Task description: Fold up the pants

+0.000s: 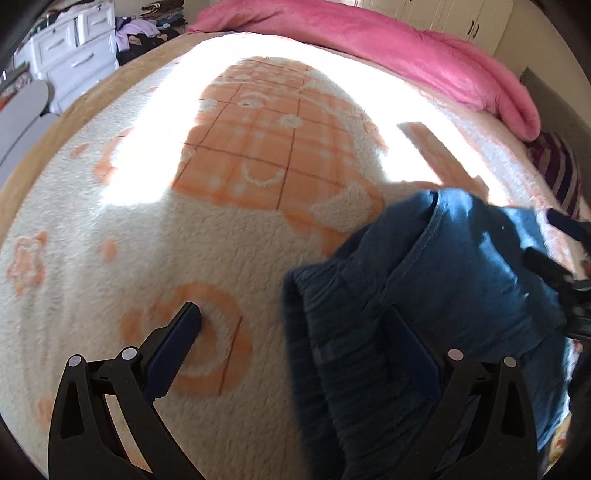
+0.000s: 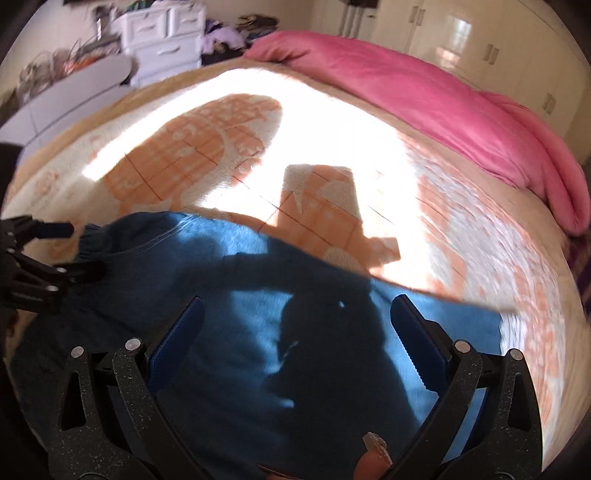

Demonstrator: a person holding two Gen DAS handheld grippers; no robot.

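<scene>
Blue pants point(image 2: 229, 332) lie bunched on cream-and-orange fleece blanket point(image 1: 147, 236) at near right part of bed. Ribbed elastic waistband point(image 1: 325, 354) faces near side in left wrist view. Left claw point(image 1: 295, 332) spread wide: left finger over bare blanket, right finger over waistband cloth, nothing pinched. Right claw point(image 2: 295, 317) also spread wide, hovering over flat stretch of pants, shadow across fabric. Pink duvet point(image 2: 424, 96) heaped along far edge. White drawer unit point(image 1: 70, 48) far left.

Cream-orange fleece blanket point(image 1: 110, 229) spread on bed; pink duvet point(image 2: 424, 96) along far edge; white drawers point(image 2: 162, 33) behind.
</scene>
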